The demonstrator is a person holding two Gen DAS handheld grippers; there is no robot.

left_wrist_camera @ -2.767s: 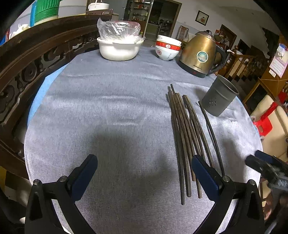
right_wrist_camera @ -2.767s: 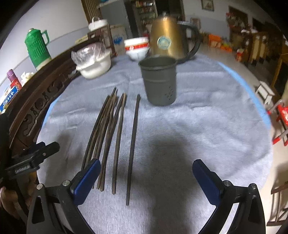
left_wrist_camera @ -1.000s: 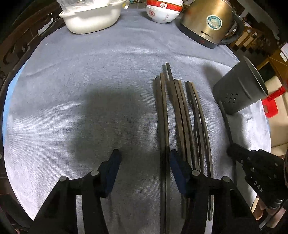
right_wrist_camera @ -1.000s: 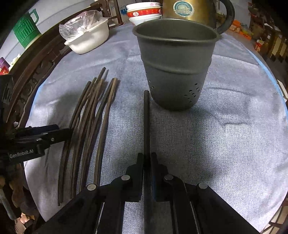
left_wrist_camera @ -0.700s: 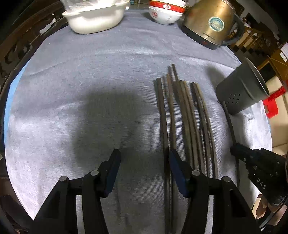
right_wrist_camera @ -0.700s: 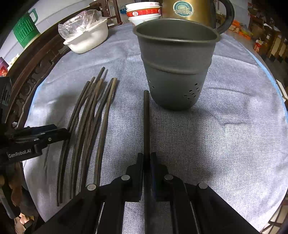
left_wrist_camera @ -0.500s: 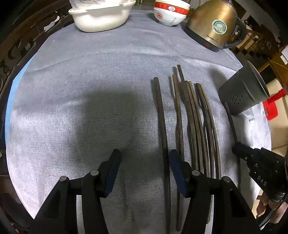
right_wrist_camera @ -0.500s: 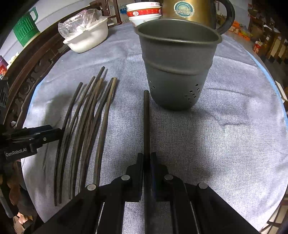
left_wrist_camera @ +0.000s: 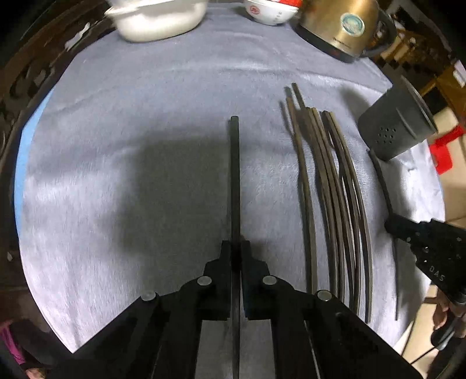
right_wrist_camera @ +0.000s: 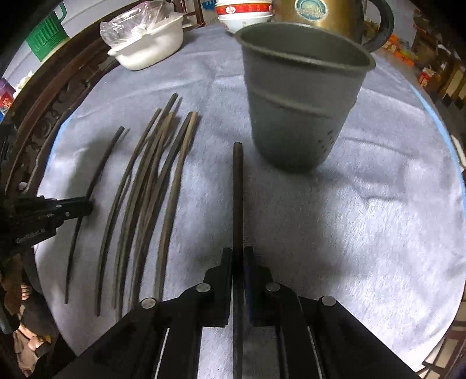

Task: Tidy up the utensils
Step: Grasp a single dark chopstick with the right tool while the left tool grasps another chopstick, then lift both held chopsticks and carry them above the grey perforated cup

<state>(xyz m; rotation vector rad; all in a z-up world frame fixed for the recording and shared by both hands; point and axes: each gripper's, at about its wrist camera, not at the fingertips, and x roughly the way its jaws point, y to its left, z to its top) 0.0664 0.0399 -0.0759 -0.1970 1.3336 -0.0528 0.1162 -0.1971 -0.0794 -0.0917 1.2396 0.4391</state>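
In the left wrist view my left gripper has its jaws closing on a dark chopstick, and the pads press on it. That stick lies apart, to the left of the bundle of chopsticks on the grey cloth. My right gripper is shut on another chopstick, whose far tip points at the foot of the grey perforated holder. The holder stands upright. The bundle lies between the two held sticks. Each gripper shows in the other's view: left, right.
At the far side of the round cloth-covered table stand a white bowl with a plastic bag, red-and-white bowls and a gold kettle. A carved wooden rail runs along the left edge, with a green flask behind it.
The left gripper's jaws have shut on the leftmost chopstick, which now lies farther left of the bundle. The right gripper has kept its grip and stayed put.
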